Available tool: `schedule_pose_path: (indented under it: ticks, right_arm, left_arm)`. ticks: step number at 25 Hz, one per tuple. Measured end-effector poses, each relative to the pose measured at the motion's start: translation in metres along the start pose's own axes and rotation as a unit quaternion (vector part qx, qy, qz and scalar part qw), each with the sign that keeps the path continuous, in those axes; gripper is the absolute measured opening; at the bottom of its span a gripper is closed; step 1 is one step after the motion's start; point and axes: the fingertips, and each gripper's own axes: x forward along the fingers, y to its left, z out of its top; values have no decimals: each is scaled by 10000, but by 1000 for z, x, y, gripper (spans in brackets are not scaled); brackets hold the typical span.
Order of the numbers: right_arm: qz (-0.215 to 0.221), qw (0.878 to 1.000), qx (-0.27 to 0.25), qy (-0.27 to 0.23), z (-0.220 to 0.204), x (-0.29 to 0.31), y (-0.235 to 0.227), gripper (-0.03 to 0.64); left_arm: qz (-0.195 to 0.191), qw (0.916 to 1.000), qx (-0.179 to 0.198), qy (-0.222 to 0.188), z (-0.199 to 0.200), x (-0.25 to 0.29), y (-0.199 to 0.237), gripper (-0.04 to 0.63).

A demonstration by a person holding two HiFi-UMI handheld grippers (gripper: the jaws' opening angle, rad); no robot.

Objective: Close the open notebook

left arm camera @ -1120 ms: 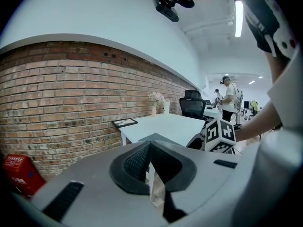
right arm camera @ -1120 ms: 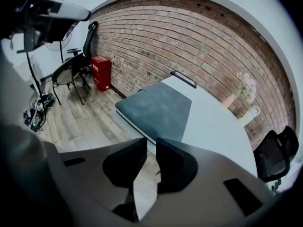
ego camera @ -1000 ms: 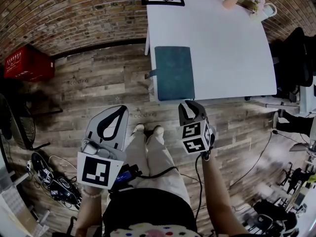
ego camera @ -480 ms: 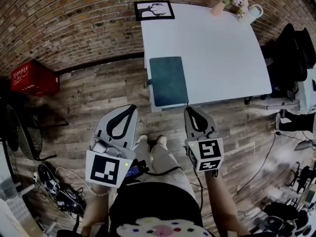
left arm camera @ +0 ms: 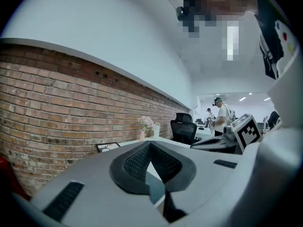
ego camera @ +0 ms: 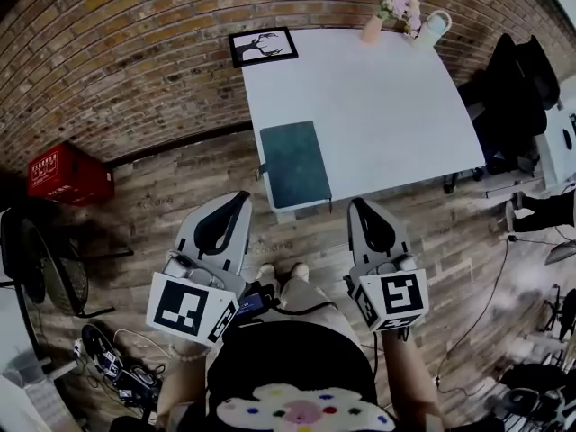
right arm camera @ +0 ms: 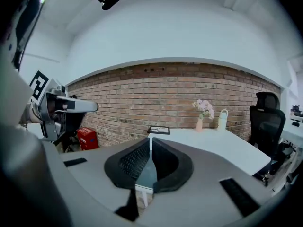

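The teal notebook lies closed on the white table, near its front left corner, with a strap sticking out at its left edge. Both grippers hang over the wooden floor in front of the table, short of its edge and touching nothing. My left gripper is shut and empty, its jaws meeting at the tips. My right gripper is also shut and empty, pointing toward the table. Between the right jaws I see a sliver of the notebook.
At the table's far edge stand a framed deer picture, a vase of pink flowers and a white jug. A black office chair is at the right, a red crate at the left, and cables lie on the floor.
Both grippers have risen in front of the table. The right one rose more and rolled so its marker cube sits level. The notebook stayed closed where it lay.
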Motion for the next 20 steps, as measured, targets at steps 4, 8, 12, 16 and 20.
schedule_pose_path:
  ticks: [4,8,12,16,20]
  right_arm:
    - [-63,9998,51,-186,13,-7,-4,43]
    - [-68,9995,29,-294,22,-10,-4,40]
    - [-23,9994,-20,-345,27,-8,-3,38]
    - [10,9991,-4,-420,31,-7,-5,38]
    - [19,9992,-7,-395,29,-6,-7,38]
  left_arm:
    - [-54,9995,295,44,6,3,-4,15]
    - [-48,9994,342,48,10,4,-5,15]
    - [-16,9992,379,91,9,6,-3,15]
    - [26,9989,455,120,7,11,-1,15]
    - [30,9986,506,158,3,15,-4,15]
